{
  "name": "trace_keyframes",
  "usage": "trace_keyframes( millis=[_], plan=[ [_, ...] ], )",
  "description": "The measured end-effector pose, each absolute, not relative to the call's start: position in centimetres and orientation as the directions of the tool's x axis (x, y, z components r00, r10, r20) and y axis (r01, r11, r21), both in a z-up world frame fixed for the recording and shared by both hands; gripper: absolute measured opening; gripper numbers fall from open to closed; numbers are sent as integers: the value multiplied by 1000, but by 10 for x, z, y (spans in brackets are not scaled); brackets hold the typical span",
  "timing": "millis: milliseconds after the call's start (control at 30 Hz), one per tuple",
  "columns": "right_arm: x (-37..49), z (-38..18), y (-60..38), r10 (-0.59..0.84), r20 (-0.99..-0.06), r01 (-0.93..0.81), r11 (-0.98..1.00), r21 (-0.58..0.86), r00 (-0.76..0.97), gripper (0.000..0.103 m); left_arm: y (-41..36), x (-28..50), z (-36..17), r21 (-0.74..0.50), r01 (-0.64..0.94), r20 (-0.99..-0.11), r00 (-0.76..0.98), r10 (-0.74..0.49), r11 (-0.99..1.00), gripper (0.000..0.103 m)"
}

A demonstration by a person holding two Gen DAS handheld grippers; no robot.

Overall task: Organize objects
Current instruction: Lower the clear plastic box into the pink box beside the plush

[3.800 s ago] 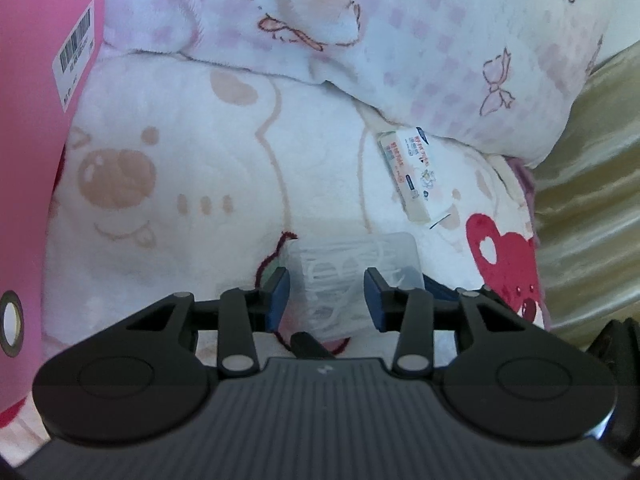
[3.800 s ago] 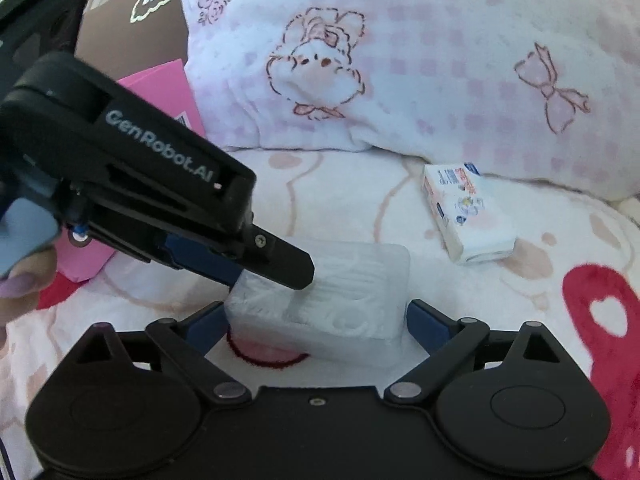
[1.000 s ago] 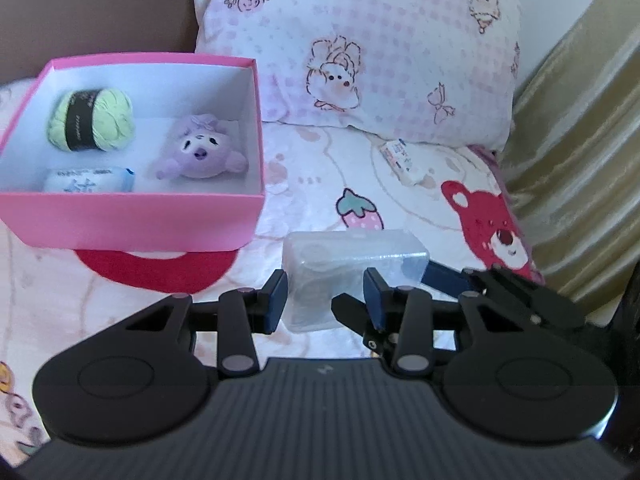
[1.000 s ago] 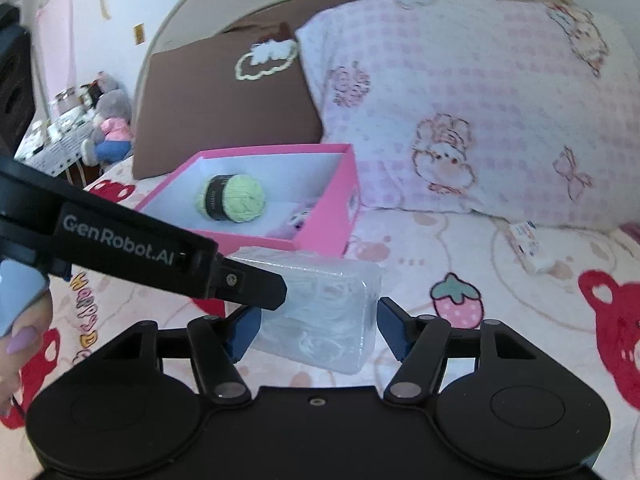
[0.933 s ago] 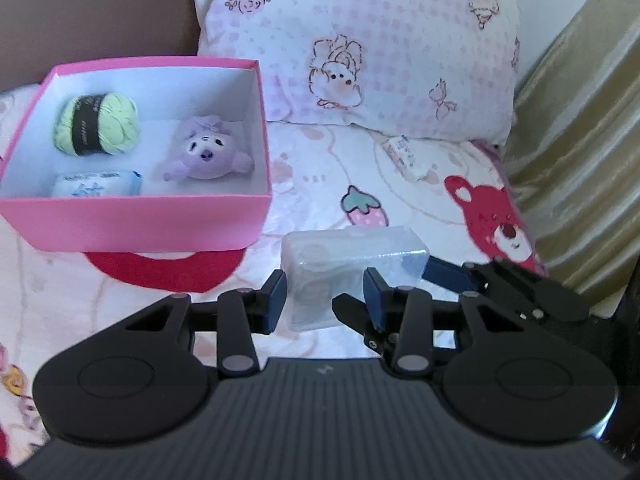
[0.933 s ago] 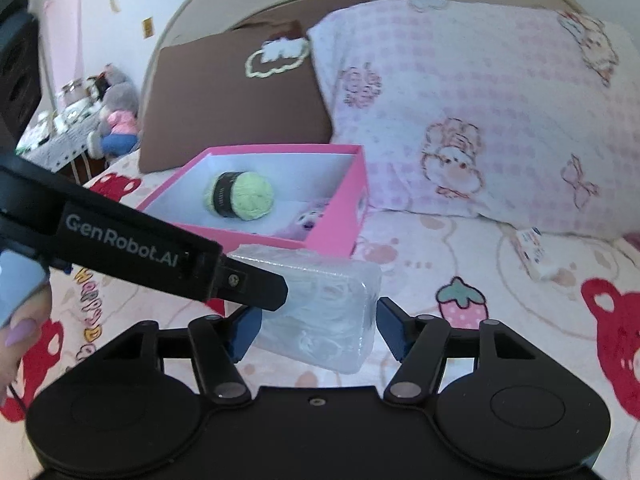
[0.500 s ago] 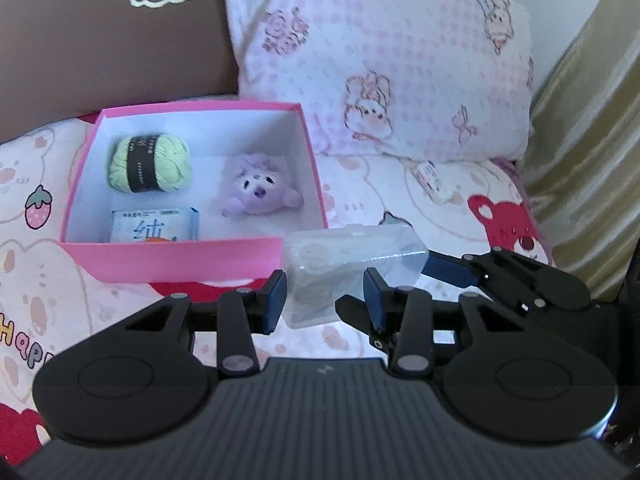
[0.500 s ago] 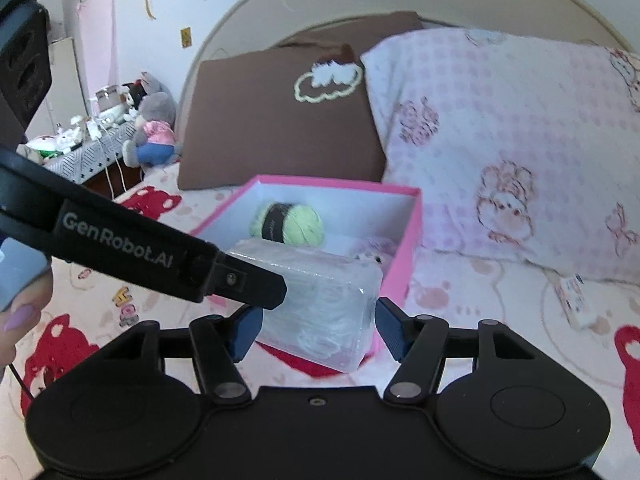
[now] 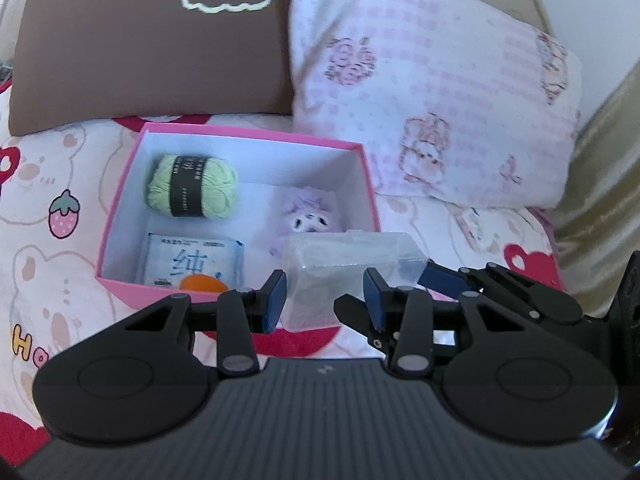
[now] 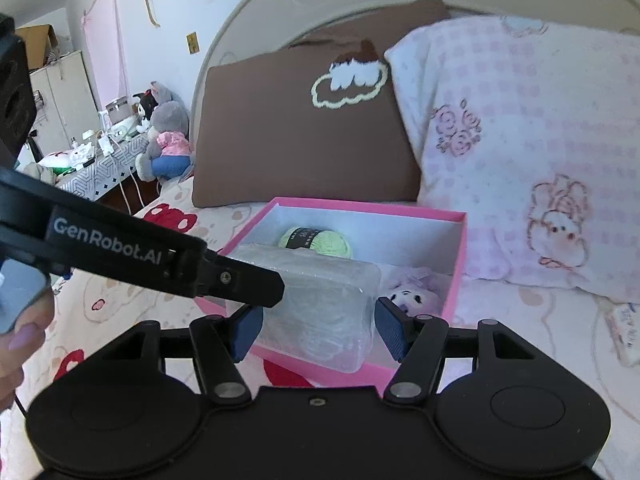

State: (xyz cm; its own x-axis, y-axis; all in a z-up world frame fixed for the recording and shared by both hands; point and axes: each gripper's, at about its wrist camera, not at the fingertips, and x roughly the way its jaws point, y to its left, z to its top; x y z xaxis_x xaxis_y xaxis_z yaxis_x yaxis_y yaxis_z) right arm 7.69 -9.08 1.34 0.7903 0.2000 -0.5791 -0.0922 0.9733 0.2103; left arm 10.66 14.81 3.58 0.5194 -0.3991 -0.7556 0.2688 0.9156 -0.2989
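Both tongs grasp one clear rectangular plastic case (image 9: 344,270): the left gripper (image 9: 324,300) across its near end, the right gripper (image 10: 316,326), jaws just narrowing, across its width. Just beyond them sits an open pink cardboard box (image 10: 456,264).

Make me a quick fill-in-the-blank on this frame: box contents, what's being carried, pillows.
1. The ball of yarn in the pink box is light ____.
2. Both the left gripper and the right gripper hold a clear ____ container.
3. The cloud design is on the ____ pillow.
4. The plush toy in the box is ____.

Missing words: green; plastic; brown; purple
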Motion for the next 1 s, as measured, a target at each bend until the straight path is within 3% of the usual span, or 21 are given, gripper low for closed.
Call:
trace_keyframes(
  millis=[167,567,1000],
  plan=[
    [117,7,-99,247,-670,-78,959,273,700,63,152,133,21,-304,225,-774,508,-377,926,39],
    [171,-21,-98,209,-795,-33,972,231,570,60,161,185,-30,-396,139,-798,437,-415,908,39],
    [187,-49,-97,197,-857,-11,976,218,476,60,167,200,-75,-453,76,-822,351,-449,888,39]
  ],
)
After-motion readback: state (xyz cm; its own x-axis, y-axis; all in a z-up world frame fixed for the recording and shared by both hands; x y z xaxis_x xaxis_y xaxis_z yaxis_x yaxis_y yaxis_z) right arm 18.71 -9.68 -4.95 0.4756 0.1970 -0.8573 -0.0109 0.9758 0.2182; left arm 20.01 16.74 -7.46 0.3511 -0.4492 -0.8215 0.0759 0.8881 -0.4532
